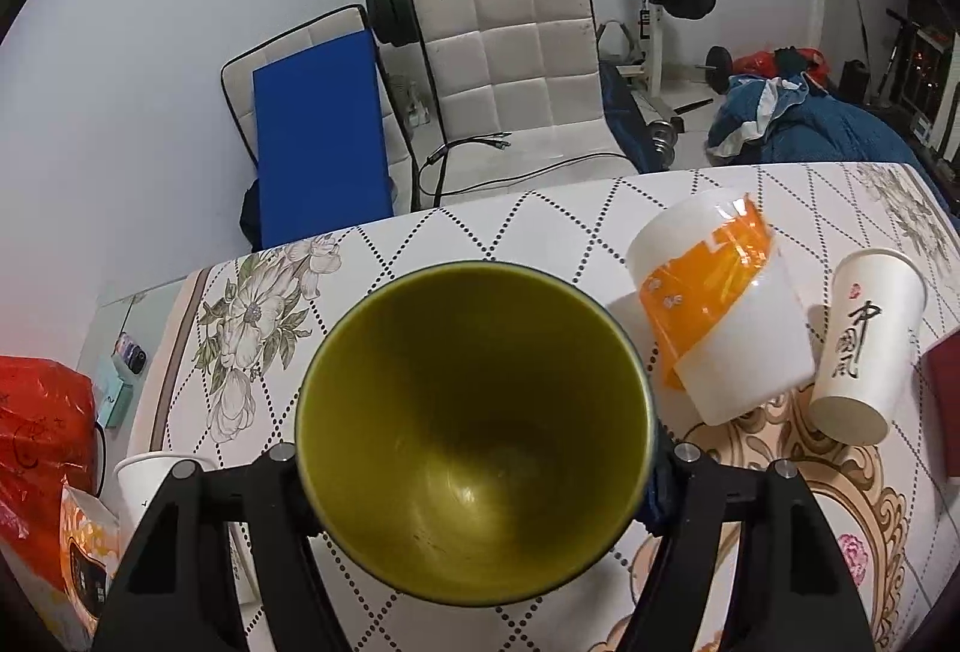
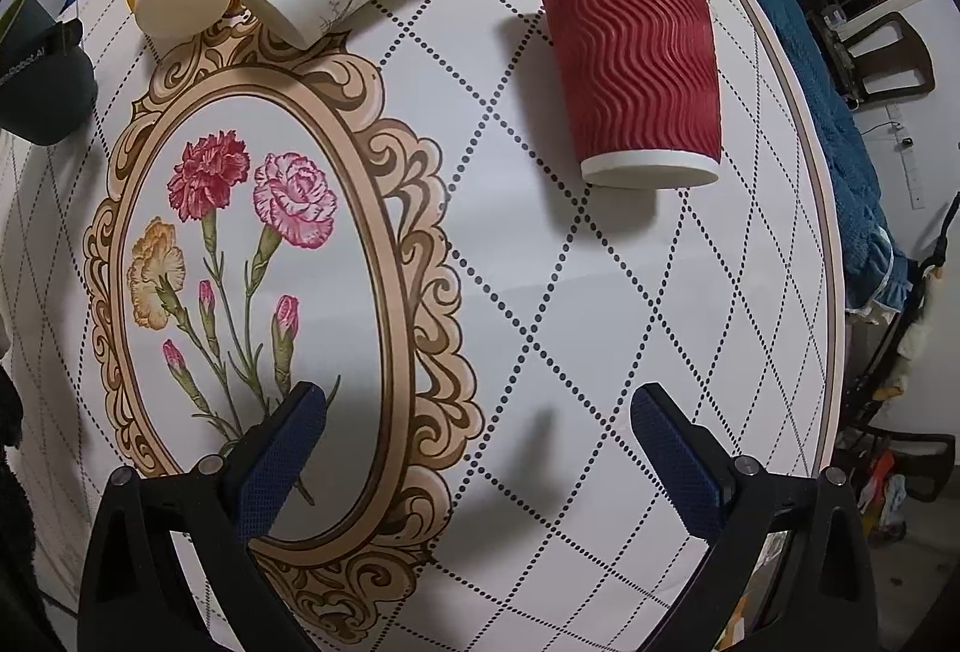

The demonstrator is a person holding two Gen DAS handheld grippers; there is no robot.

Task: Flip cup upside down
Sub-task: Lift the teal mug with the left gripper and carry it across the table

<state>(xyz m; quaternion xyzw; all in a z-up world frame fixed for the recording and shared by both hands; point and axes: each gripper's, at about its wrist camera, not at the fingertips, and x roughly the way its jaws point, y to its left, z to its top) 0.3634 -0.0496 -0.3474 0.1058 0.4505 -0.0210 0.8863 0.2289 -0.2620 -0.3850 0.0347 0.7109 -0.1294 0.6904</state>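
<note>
The left gripper [image 1: 474,478] is clamping a cup with a yellow-green inside [image 1: 474,430], its two black fingers [image 1: 282,496] pressing against opposite sides of the wall. The cup is being held above the floral tablecloth [image 1: 420,244], mouth turned toward the camera so the scuffed bottom is showing; the outer rim is looking dark.

Beyond it, toward the right, a white cup with an orange band [image 1: 714,304] is sitting upside down on the cloth, and a white paper cup with black calligraphy [image 1: 864,346] is sitting inverted just beside it. A second white paper cup [image 1: 144,478] is showing at the left, partly hidden behind the finger.

The right gripper [image 2: 477,448] is hanging with its jaws spread wide and nothing between the blue-padded fingers [image 2: 282,466], over the carnation medallion [image 2: 240,256] printed on the cloth. A red ripple-wall paper cup [image 2: 630,58] is standing upside down on the cloth, well apart from the two white cups at the far left edge of that view
</note>
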